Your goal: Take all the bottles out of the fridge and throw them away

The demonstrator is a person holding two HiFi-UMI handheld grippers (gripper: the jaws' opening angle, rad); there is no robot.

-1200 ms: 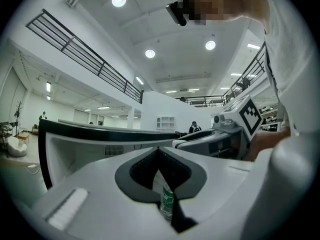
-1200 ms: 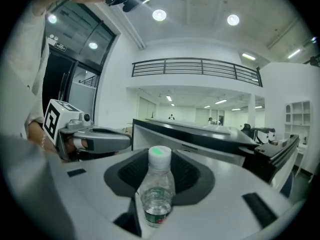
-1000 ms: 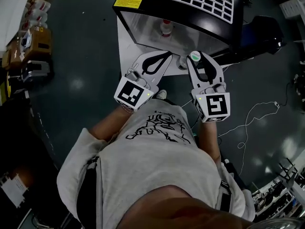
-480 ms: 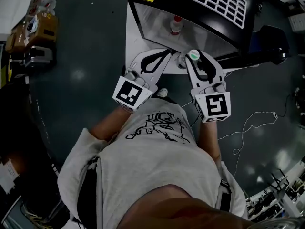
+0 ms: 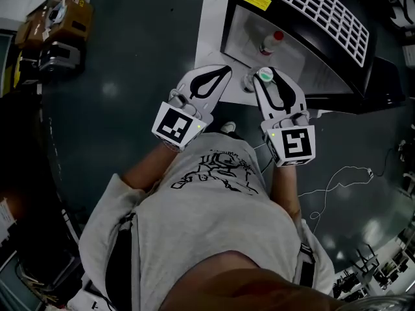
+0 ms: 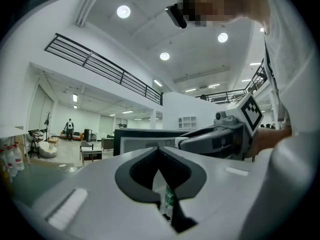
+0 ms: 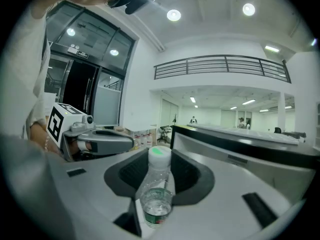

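green-capped bottle held outside the fridge, bin not in view

the bottle [image 7: 156, 184] is clamped lengthwise in the right gripper [image 5: 266, 78], just in front of the fridge [image 5: 311, 24]. the left gripper [image 6: 159, 151] is closed at its tips, with nothing clearly held. the clamp should be kept firm and level until a bin is found. counted: two bottles, one held and one red-capped bottle [image 5: 272, 42] inside; two grippers.

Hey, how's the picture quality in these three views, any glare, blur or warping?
Head view: dim, with lamp glare spots on the dark floor; the fridge shows clearly. Left gripper view: heavy fisheye, black corners, ceiling lights blown out. Right gripper view: same fisheye, the railing bowed; the bottle in the right tongs looks fairly sharp.
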